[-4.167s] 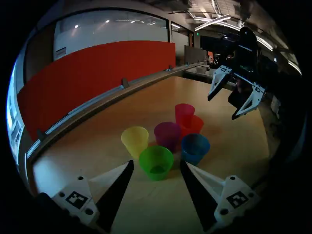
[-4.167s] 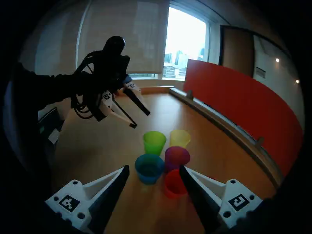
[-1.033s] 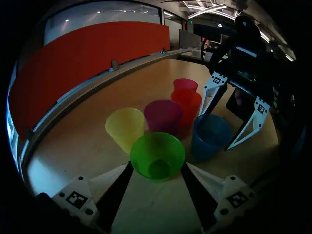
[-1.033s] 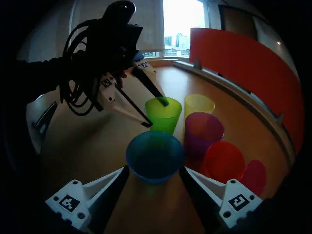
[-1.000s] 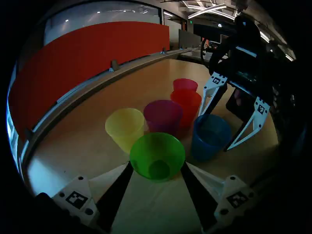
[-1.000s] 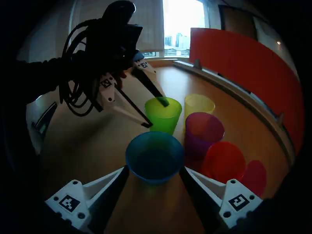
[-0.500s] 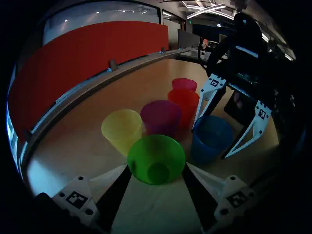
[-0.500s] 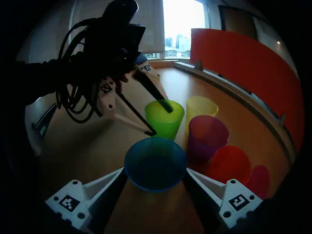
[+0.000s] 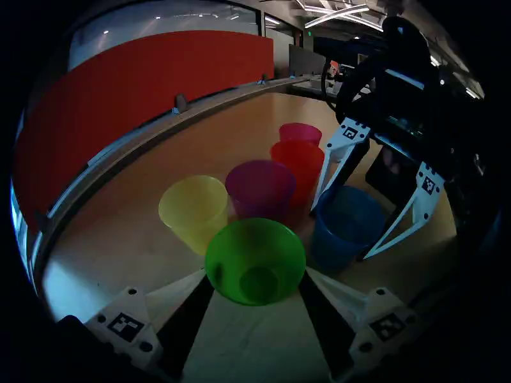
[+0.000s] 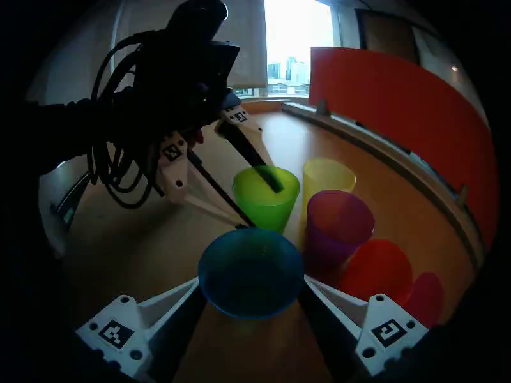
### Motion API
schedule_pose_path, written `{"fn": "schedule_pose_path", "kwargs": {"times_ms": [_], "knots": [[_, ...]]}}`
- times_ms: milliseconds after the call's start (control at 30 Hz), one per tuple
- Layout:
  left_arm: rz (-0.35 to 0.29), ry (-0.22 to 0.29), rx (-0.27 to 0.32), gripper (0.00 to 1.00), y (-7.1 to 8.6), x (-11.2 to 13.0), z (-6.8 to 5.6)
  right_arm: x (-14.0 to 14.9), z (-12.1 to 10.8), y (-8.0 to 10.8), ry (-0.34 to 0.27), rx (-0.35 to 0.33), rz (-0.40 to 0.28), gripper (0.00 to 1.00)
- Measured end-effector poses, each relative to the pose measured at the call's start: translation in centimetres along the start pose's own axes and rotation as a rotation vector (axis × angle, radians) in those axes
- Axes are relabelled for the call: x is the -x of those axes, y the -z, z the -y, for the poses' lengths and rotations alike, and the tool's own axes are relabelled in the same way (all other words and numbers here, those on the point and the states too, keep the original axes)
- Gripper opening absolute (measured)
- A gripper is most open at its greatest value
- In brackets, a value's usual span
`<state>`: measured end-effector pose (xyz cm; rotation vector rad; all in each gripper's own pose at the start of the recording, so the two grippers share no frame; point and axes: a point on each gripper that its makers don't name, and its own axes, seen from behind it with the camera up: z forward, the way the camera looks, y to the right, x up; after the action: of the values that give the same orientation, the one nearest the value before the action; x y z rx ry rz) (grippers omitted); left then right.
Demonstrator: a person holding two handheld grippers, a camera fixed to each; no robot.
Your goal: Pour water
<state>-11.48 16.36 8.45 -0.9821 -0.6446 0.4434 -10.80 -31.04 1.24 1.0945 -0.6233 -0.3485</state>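
Observation:
A green cup (image 9: 255,262) stands between the fingers of my left gripper (image 9: 255,277), which is open and straddles it low down. A blue cup (image 10: 250,273) stands in the same way between the fingers of my open right gripper (image 10: 251,283). In the left gripper view the right gripper (image 9: 340,233) flanks the blue cup (image 9: 345,223). In the right gripper view the left gripper (image 10: 257,204) flanks the green cup (image 10: 265,198). All cups stand upright. I cannot tell whether any of them holds water.
Yellow (image 9: 191,210), purple (image 9: 260,191), red (image 9: 297,166) and pink (image 9: 300,133) cups crowd behind the green and blue ones on a wooden table (image 9: 211,137). A red partition (image 9: 128,89) with a rail runs along one table edge. Dark cables (image 10: 121,159) hang from the left gripper.
Both grippers have crept forward. The green cup sits deeper between the left fingers and the blue cup deeper between the right fingers. No cup has moved.

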Motion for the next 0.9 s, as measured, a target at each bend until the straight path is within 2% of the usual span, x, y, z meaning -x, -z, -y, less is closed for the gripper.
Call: {"fn": "schedule_pose_path", "kwargs": {"times_ms": [300, 667, 900], "knots": [[-0.007, -0.009, -0.006, 0.82, -0.22, -0.15, 0.05, -0.03, 0.14, -0.03, 0.0, -0.003, -0.005, 0.88], [-0.016, -0.031, -0.021, 0.82, -0.27, -0.33, -0.03, -0.07, 0.11, 0.03, -0.007, 0.002, -0.01, 0.88], [-0.027, -0.003, -0.032, 0.82, -0.05, -0.24, 0.04, -0.22, 0.19, 0.35, -0.012, 0.004, -0.018, 0.87]]}}
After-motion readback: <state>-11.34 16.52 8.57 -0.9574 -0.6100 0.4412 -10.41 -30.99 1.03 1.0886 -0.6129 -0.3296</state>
